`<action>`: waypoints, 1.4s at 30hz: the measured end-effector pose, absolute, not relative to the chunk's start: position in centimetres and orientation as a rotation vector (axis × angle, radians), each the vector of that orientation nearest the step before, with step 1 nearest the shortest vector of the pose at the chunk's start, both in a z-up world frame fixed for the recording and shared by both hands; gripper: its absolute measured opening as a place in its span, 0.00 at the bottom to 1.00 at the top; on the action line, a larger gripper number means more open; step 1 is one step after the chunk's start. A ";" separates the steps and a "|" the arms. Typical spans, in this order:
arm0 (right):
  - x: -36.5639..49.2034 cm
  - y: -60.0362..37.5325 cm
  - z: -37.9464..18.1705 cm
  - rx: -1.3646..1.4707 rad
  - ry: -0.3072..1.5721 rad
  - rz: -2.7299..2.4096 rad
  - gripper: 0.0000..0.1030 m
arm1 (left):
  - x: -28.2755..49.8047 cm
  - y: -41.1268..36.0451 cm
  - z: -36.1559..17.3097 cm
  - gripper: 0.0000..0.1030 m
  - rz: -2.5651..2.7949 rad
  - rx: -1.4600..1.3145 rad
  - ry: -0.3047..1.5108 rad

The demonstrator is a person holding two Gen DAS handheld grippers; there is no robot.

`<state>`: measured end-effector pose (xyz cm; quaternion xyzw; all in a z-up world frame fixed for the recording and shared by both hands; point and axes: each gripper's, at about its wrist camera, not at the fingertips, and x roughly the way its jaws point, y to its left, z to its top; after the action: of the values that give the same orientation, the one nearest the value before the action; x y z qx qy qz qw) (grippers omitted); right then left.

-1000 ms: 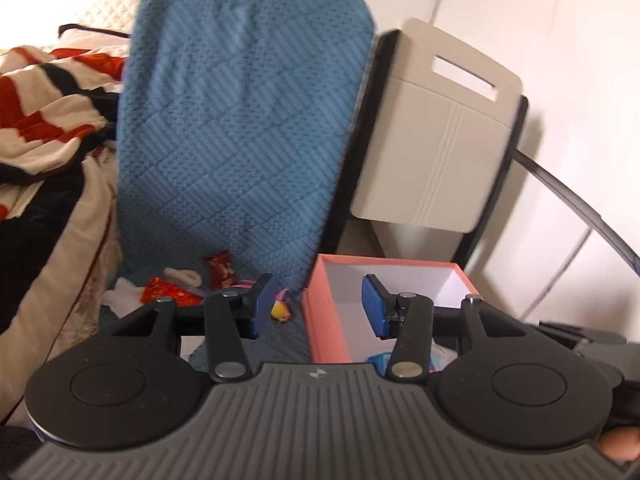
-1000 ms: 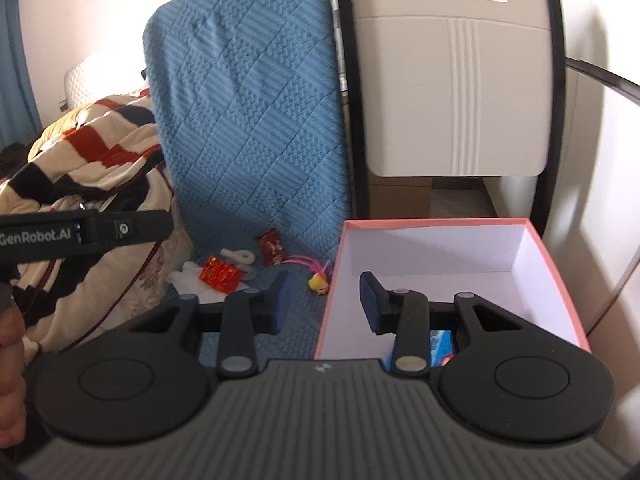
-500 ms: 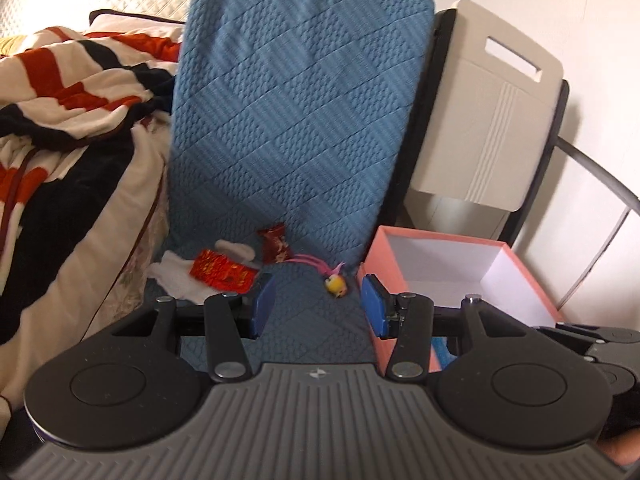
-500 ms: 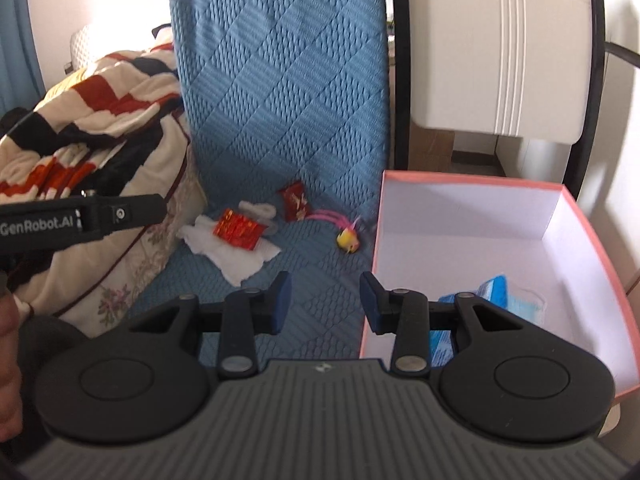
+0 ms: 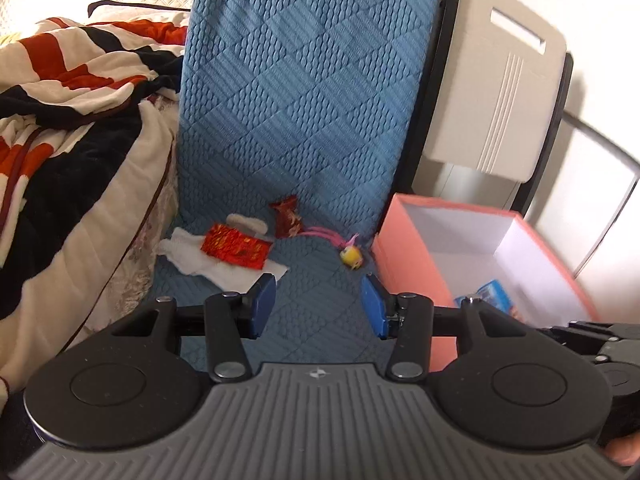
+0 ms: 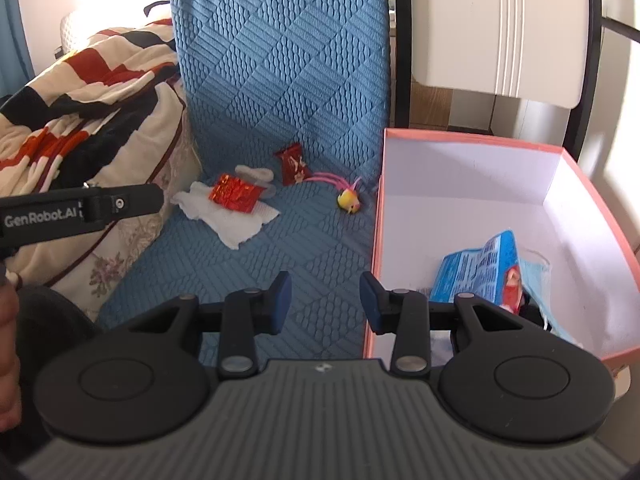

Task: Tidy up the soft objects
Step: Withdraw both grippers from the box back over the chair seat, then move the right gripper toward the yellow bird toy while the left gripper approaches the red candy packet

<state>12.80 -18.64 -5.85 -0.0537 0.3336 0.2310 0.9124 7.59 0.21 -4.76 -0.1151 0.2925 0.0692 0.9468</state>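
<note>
Both grippers hover level over the blue mat (image 5: 304,120), jaws wide apart and empty: left gripper (image 5: 319,304), right gripper (image 6: 325,299). Mid-frame lie a red packet (image 5: 235,246) on a tissue (image 6: 236,220) and a yellow toy (image 6: 347,199); the pink box (image 6: 592,192) sits at right.

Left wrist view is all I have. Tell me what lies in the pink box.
Observer: A blue packet lies toward the pink box's near right corner, on a pale blue sheet-like item.
Operator: Report the right gripper.
Observer: The right gripper is open and empty, over the blue mat, just left of the box wall.
Operator: Say what's behind the box.
Observer: Brown cardboard shows below the white chair back.
</note>
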 end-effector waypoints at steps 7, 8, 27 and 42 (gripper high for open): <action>12.4 -18.9 -7.1 -0.114 0.700 0.460 0.39 | 7.0 0.8 -6.9 0.52 0.154 -0.209 0.618; 12.4 -18.9 -7.3 -0.113 0.703 0.459 0.39 | 7.1 0.9 -7.2 0.52 0.155 -0.204 0.622; 12.7 -16.5 -9.9 -0.138 0.704 0.415 0.39 | 11.3 2.8 -12.0 0.52 0.177 -0.181 0.658; 15.6 -14.4 -10.6 -0.114 0.681 0.448 0.39 | 15.0 5.8 -12.8 0.52 0.180 -0.249 0.679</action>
<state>15.64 -14.39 -10.56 -0.0552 0.3308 0.2179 0.9165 15.05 5.79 -12.78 -0.1216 0.3317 0.0880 0.9314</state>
